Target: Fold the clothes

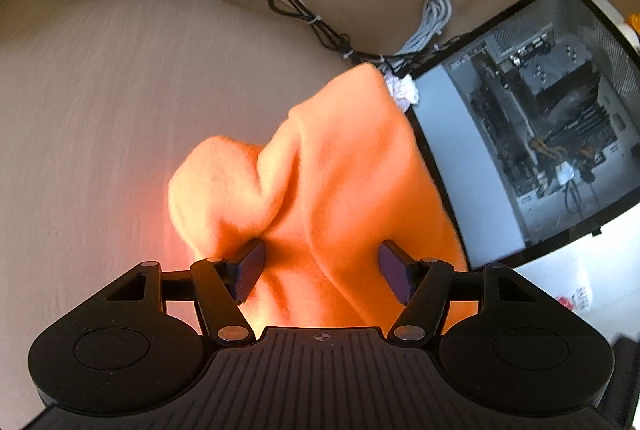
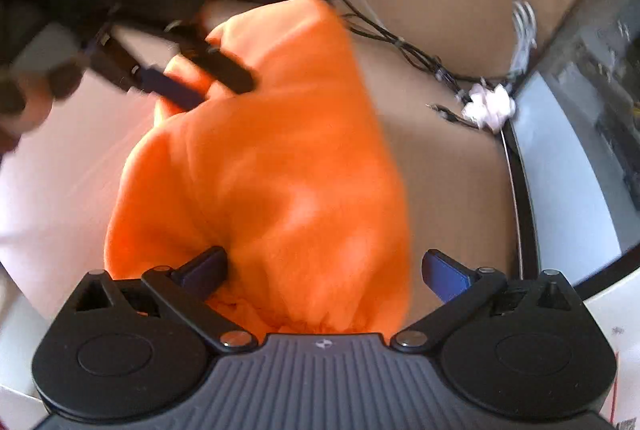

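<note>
An orange cloth (image 1: 340, 166) lies bunched up on the wooden table (image 1: 100, 110). In the left wrist view my left gripper (image 1: 323, 266) has a thick wad of it filling the gap between its pads, which press in from both sides. From the right wrist view the orange cloth (image 2: 272, 166) rises in a heap, and the left gripper (image 2: 222, 92) holds its far upper-left part. My right gripper (image 2: 324, 270) stands wide open at the near end of the heap. One of its fingers (image 2: 204, 270) touches the fabric, while the other sits clear over the table.
A computer case with a glass side (image 1: 540, 134) stands to the right, close to the cloth. Dark cables (image 1: 304, 10), a white coiled cable (image 1: 434, 18) and a crumpled white paper (image 1: 402, 90) lie behind it. A hand (image 2: 24, 98) holds the left gripper.
</note>
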Demonstrator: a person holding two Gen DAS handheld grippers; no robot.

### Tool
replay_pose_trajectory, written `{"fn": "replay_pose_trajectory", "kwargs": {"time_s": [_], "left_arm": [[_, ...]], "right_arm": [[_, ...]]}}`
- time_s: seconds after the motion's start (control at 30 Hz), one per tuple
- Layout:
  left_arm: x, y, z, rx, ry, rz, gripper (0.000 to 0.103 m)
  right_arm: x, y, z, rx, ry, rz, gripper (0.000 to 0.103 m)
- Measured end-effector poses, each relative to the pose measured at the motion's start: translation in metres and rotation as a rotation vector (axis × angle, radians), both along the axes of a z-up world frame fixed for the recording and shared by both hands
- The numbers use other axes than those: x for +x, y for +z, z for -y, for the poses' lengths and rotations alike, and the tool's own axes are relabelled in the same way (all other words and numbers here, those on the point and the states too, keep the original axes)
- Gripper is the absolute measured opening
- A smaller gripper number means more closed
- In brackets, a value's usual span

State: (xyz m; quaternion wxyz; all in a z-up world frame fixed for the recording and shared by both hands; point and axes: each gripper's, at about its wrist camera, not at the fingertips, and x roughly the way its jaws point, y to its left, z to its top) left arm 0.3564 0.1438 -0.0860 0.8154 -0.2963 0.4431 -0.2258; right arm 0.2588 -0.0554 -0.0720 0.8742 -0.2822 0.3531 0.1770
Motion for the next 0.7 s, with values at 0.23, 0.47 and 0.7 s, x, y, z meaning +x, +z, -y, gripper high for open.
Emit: {"fn": "replay_pose_trajectory", "kwargs": {"time_s": [0.23,0.47,0.7], "left_arm": [[0.000,-0.002,-0.004,-0.008,-0.013,0.001,0.070],[0.001,-0.005,-0.004,-0.018,-0.025,0.015,0.071],[0.007,-0.001,-0.010,-0.040,-0.048,-0.006,0.070]], "right_arm": [[-0.015,-0.002,-0.012,0.007,-0.074,0.022,0.103],[-0.006,0.066,0.058,0.457,-0.292,0.026,0.103],[0.007,0.000,0.034,0.245,-0.408,0.094,0.103]]}}
